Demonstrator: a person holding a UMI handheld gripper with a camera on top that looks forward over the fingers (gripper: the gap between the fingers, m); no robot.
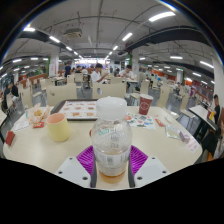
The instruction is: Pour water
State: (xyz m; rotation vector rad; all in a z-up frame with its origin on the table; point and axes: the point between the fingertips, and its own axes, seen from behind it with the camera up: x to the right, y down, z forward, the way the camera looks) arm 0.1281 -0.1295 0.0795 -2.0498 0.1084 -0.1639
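Observation:
A clear plastic bottle (111, 138) with a white cap stands between my fingers, with a little liquid at its bottom. My gripper (111, 166) has its purple pads (86, 158) pressed against both sides of the bottle's lower body. The bottle is upright, over the near part of a round light table (60, 152). A pale cup (59, 127) stands on the table to the left, beyond the fingers.
A tray with food (80, 109) lies at the table's far side, a small bowl (38, 116) left of it and a red carton (145, 105) to the right. Papers (145, 122) and a clear glass (172, 126) lie at the right. Canteen tables and chairs stand beyond.

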